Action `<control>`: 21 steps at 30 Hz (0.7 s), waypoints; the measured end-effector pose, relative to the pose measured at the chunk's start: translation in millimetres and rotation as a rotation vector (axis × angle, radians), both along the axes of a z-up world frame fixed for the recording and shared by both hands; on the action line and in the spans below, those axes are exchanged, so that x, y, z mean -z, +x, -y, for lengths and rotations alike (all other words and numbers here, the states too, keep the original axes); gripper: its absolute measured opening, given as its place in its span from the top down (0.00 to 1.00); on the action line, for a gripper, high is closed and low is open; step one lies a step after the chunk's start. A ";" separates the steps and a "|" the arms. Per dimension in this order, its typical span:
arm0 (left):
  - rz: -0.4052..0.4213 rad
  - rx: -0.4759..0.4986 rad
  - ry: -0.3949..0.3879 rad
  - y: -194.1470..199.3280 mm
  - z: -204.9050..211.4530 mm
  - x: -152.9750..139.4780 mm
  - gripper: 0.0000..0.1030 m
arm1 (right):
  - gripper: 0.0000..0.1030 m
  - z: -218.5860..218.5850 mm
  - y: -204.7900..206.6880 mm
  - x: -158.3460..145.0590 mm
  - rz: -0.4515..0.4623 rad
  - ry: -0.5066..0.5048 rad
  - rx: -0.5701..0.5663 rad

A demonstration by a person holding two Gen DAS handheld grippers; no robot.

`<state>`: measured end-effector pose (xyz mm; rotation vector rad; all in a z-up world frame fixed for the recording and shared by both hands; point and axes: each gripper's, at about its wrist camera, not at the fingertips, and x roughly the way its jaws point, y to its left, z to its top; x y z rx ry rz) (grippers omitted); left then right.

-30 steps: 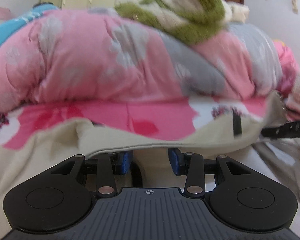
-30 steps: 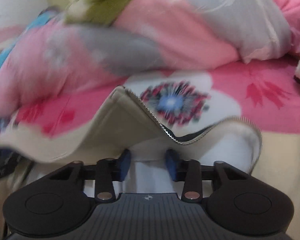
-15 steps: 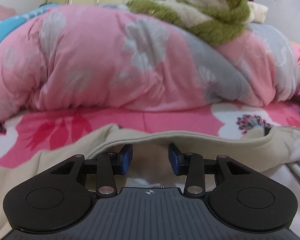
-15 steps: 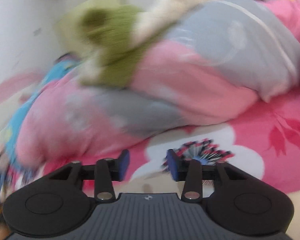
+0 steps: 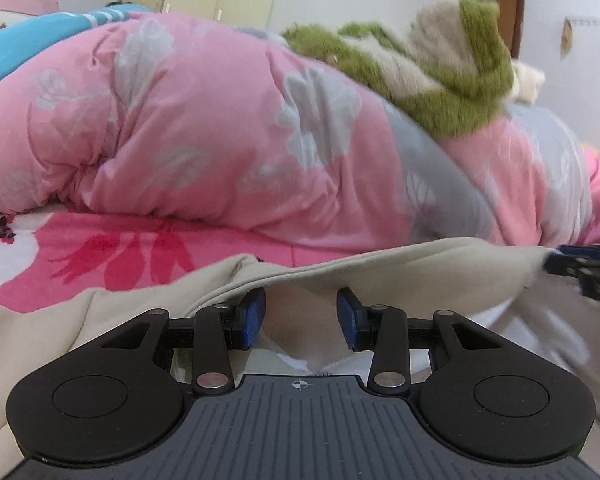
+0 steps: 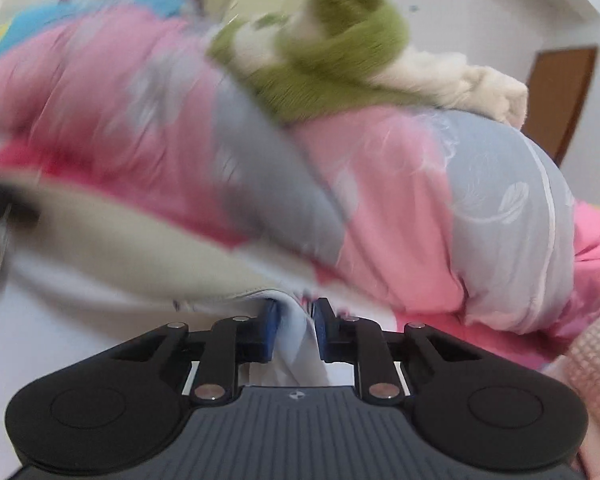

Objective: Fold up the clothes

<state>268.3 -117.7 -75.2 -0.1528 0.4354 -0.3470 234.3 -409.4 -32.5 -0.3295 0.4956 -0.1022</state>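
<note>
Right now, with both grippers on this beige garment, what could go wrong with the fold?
The right gripper, whose jaws have just been closing, pinches only a thin bunch of the white lining; it may slip out. The left gripper shows a gap between its pads under the beige garment, so that side might drop. The pink quilt lies close behind and could snag the fabric.

The left gripper (image 5: 300,316) points forward and somewhat downward, its two blue-padded fingers (image 5: 252,318) standing apart with a clear gap between them. Pale fabric lies in that gap, but the pads do not visibly press on it. The right gripper (image 6: 296,330) also points forward and slightly downward. Its jaws have just been closing, and its blue pads (image 6: 269,330) now sit near each other, pinching a bunch of white cloth between them. In the left wrist view, the right gripper's dark fingers show at the right edge.
</note>
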 end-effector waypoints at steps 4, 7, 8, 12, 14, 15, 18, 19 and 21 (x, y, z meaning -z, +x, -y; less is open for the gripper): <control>-0.011 0.001 -0.008 4.0 0.8 3.3 0.62 | 0.82 14.2 46.3 -0.4 -0.009 0.113 0.019; -0.034 0.009 -0.006 7.3 2.2 7.7 0.62 | 0.82 24.8 84.3 28.7 -0.079 0.164 0.056; -0.043 0.010 -0.006 8.6 2.3 9.2 0.62 | 0.82 28.0 93.4 40.4 -0.098 0.172 0.066; -0.091 0.008 -0.012 14.8 1.2 15.2 0.62 | 0.78 43.0 109.0 61.4 -0.121 0.243 0.086; -0.104 0.004 -0.034 15.0 -3.3 13.4 0.62 | 0.60 57.2 109.1 57.1 -0.142 0.323 0.110; -0.112 0.006 -0.047 14.1 -6.0 9.7 0.62 | 0.48 65.9 108.7 54.6 -0.168 0.374 0.130; -0.146 0.008 -0.105 8.8 -18.4 -6.4 0.62 | 0.36 93.5 94.7 35.2 -0.229 0.549 0.189; -0.157 0.008 -0.126 6.4 -23.3 -12.7 0.61 | 0.32 98.8 85.8 26.6 -0.239 0.580 0.197; -0.162 0.001 -0.142 -4.1 -35.0 -29.9 0.61 | 0.25 105.2 68.1 9.4 -0.258 0.614 0.204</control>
